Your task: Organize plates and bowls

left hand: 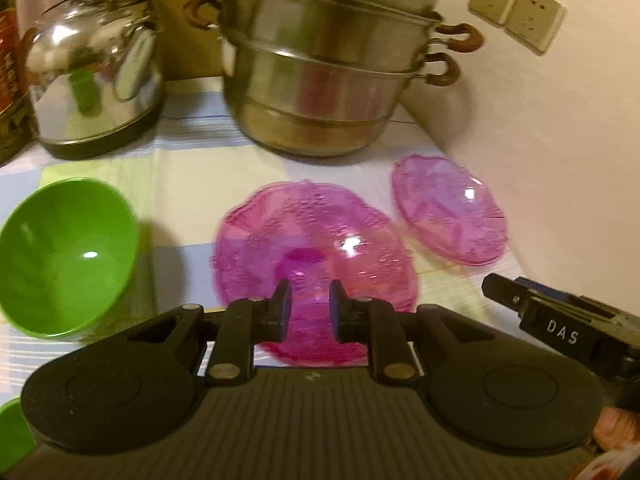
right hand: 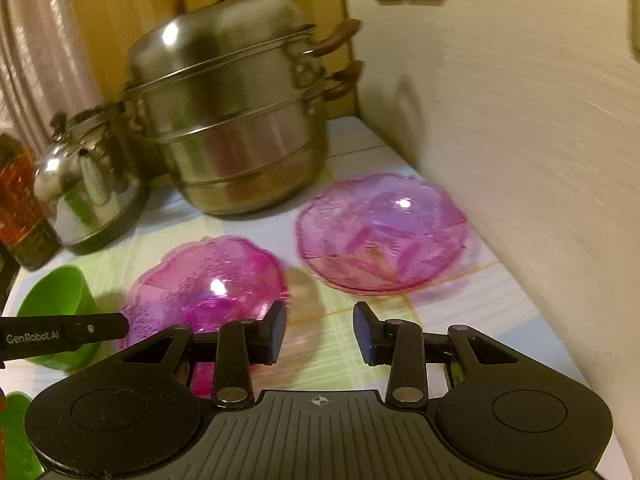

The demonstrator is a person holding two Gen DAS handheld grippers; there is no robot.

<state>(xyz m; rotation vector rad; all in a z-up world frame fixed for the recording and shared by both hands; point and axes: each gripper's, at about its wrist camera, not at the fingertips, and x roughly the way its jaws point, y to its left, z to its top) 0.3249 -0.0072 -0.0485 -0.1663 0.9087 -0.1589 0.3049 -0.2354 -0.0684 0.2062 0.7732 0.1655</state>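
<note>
two pink dishes lying ahead, left gripper sitting over the nearer one

the left gripper (left hand: 309,309) is hovering with its jaws narrow, a small gap between the pads, and the near rim of the darker pink dish (left hand: 316,256) is showing through that gap at the lower centre of the left wrist view. i cannot tell whether the pads are touching the rim. the dish is roughly round, so no long axis is mattering; its rim is what a grip would take.

the right gripper (right hand: 320,334) is standing partly open with nothing between the pads, only the checked tablecloth (right hand: 460,312) below. in its view the paler pink dish (right hand: 382,232) is lying up and to the right of centre, close to the wall (right hand: 520,120), and the darker one is at lower left. so the right hand is looking nearer the paler dish, the left nearer the darker one.

the two dishes are lying just beside each other, not overlapping. the green bowl (left hand: 64,256) is sitting at the left edge, apart from both. behind, in the upper frame, the steel steamer pot (left hand: 320,68) and the kettle (left hand: 92,64) are standing close to the dishes' far rims, leaving little room to push forward; i judge the wall is crowding any reach round the paler dish.
</note>
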